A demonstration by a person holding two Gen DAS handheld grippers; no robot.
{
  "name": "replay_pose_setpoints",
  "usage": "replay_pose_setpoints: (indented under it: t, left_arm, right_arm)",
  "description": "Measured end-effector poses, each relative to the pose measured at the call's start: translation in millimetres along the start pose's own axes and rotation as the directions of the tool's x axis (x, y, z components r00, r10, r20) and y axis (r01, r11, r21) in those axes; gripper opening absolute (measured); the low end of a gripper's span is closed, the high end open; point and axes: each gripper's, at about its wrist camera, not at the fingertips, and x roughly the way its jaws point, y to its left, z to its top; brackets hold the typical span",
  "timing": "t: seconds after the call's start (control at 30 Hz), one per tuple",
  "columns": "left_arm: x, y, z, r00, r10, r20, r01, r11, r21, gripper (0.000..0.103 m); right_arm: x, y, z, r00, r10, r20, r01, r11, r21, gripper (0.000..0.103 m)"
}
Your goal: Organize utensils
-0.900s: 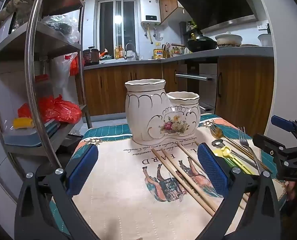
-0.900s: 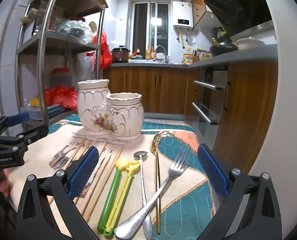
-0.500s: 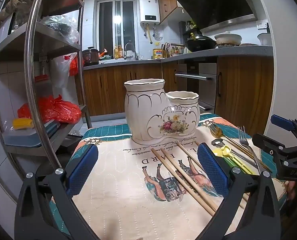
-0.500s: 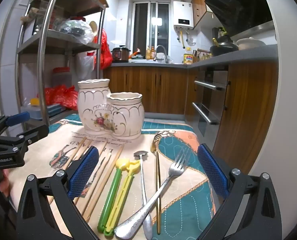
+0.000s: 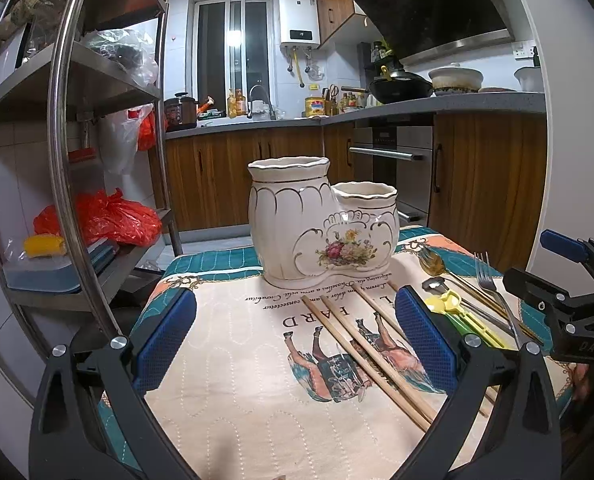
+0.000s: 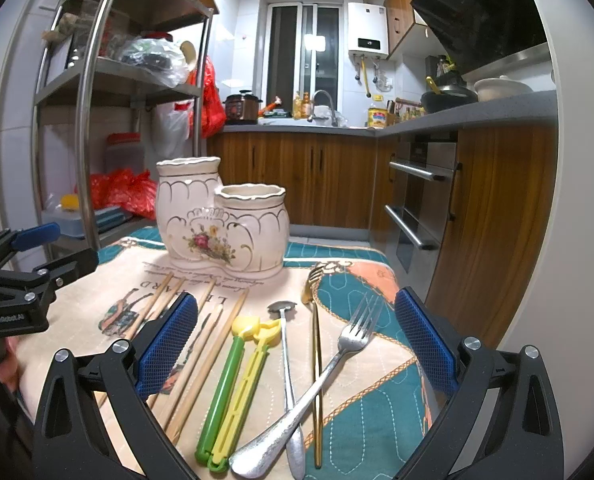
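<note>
Fingers of the left gripper [image 5: 295,336] and right gripper [image 6: 295,344] gape wide, empty; best take one fork [image 6: 339,354] by its handle, then drop it into the holder [image 6: 223,220].

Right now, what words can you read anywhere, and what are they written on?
"GenRobot.AI": on the left gripper.
"DAS": on the right gripper.
"FARD" in big letters, seen upside down: on the printed table mat.
Script line near the ceramic holder: too small.
Water heater display: blurred.

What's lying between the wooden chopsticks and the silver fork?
In the right wrist view: the green and yellow tongs, a silver spoon and a gold fork, between the chopsticks and silver fork.
</note>
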Motion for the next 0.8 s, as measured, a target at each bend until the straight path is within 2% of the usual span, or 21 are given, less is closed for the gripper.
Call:
replay_pose_setpoints:
  t: [0.33,0.37,0.8]
  left_arm:
    - [4,-13,-7,1.000,0.020,0.003,-0.020,1.000,0.022,0.098]
    - [1,-3,-2,1.000,0.014,0.003,-0.014,1.000,0.017,0.098]
    - [-2,-2,-1,1.000,0.015,0.005,-0.015,1.000,0.020,0.098]
  right_arm:
    - [0,-1,0,1.000,0.003,0.000,-0.003,1.000,0.001,0.098]
    - [0,-1,0,1.000,0.003,0.000,-0.003,1.000,0.001,0.098]
    - [0,-1,0,1.000,0.001,0.000,-0.001,1.000,0.001,0.098]
